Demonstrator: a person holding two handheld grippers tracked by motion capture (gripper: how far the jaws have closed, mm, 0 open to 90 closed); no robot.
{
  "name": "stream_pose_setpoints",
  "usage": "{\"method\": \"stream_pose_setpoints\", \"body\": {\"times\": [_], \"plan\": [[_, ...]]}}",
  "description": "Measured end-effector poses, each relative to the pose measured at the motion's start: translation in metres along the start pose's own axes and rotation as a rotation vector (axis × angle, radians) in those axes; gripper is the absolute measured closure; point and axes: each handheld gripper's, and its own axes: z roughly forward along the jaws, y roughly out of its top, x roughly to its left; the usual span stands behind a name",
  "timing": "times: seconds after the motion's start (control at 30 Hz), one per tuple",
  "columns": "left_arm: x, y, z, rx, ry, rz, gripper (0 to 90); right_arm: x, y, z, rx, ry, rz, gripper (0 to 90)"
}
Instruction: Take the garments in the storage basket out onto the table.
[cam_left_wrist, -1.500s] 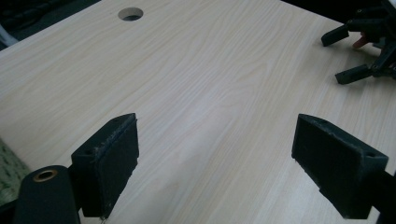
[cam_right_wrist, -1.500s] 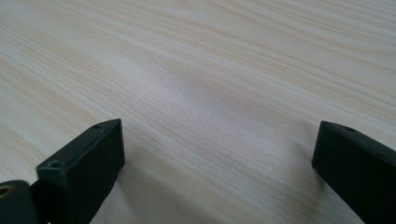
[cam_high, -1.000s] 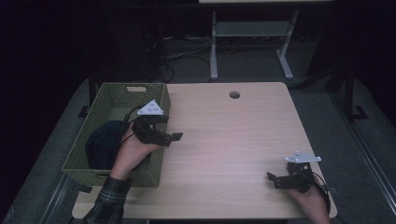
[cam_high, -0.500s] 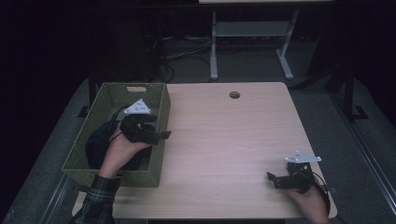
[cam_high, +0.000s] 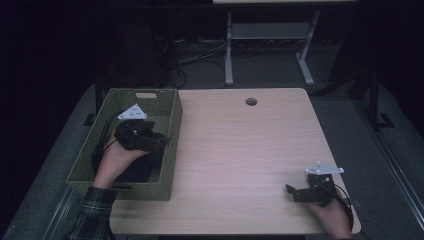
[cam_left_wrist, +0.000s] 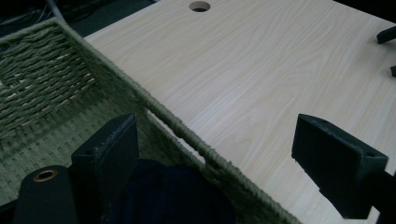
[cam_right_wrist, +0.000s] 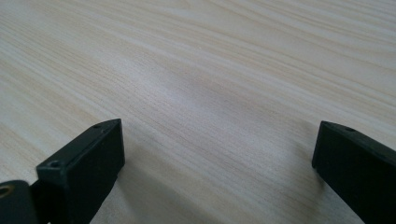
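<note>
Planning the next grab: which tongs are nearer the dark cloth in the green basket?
Left. The left tongs hang open over the basket, just above the dark cloth. The right tongs rest open at the table's near right corner.

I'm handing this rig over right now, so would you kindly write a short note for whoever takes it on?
Left gripper: jaws open, over the green woven basket at the table's left, straddling its right wall, holding nothing.
Right gripper: jaws open, empty, low over the bare wooden table near its front right corner.
Dark blue cloth item: lies inside the basket, just below the left gripper.
Done: nothing has been taken out onto the table.
Left: probably lower the left gripper, close on the cloth item and lift it out; right gripper is free to help.
</note>
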Motion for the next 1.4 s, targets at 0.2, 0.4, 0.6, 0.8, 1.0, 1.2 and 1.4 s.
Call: {"method": "stream_pose_setpoints", "body": {"times": [0.2,0.4,0.6,0.8,1.0,1.2,1.4], "plan": [[0.010,-0.003,-0.008,0.007,0.022,0.004,14.3,0.000,0.000,0.000,0.000,0.000,0.000,2.0],[0.019,-0.004,-0.016,0.013,0.046,0.000,14.3,0.000,0.000,0.000,0.000,0.000,0.000,2.0],[0.028,-0.007,-0.024,0.011,0.067,-0.006,14.3,0.000,0.000,0.000,0.000,0.000,0.000,2.0],[0.038,-0.010,-0.034,0.019,0.095,-0.005,14.3,0.000,0.000,0.000,0.000,0.000,0.000,2.0],[0.048,-0.016,-0.044,0.014,0.120,-0.025,14.3,0.000,0.000,0.000,0.000,0.001,0.000,2.0],[0.057,-0.024,-0.048,0.022,0.138,-0.035,14.4,0.000,0.000,0.000,0.000,0.001,0.000,2.0],[0.069,-0.032,-0.052,0.030,0.160,-0.055,14.3,0.000,0.000,0.000,0.000,0.002,0.001,2.0]]}}
